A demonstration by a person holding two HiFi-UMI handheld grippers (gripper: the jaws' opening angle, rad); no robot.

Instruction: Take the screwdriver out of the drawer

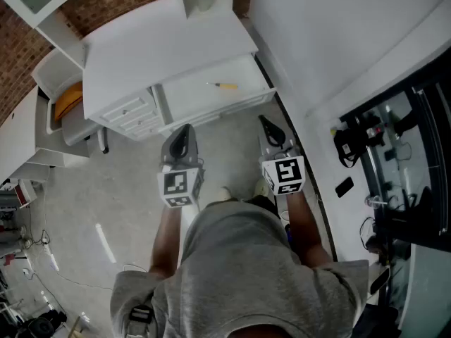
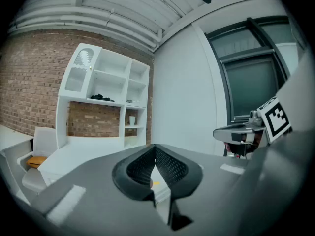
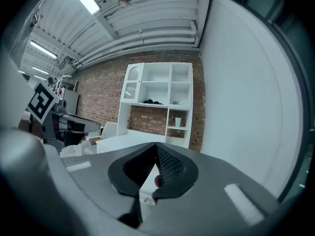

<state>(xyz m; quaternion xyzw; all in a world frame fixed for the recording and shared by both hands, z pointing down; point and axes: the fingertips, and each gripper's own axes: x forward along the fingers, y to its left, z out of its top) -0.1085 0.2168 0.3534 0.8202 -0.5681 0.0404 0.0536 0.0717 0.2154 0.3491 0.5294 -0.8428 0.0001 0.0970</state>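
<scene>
Near the middle of the frame I am holding two grippers, the left gripper (image 1: 184,136) and the right gripper (image 1: 269,127), each with its jaws pressed together on nothing. Above them, one open drawer (image 1: 204,101) is showing one yellow-handled screwdriver (image 1: 225,85), lying toward its upper right. I am judging it light, stiff, slim and apt to roll, so I am planning to pinch its handle.

Small yellow-handled screwdriver (image 1: 226,85) flat in the pulled-out white drawer (image 1: 192,101); toward its rear
</scene>
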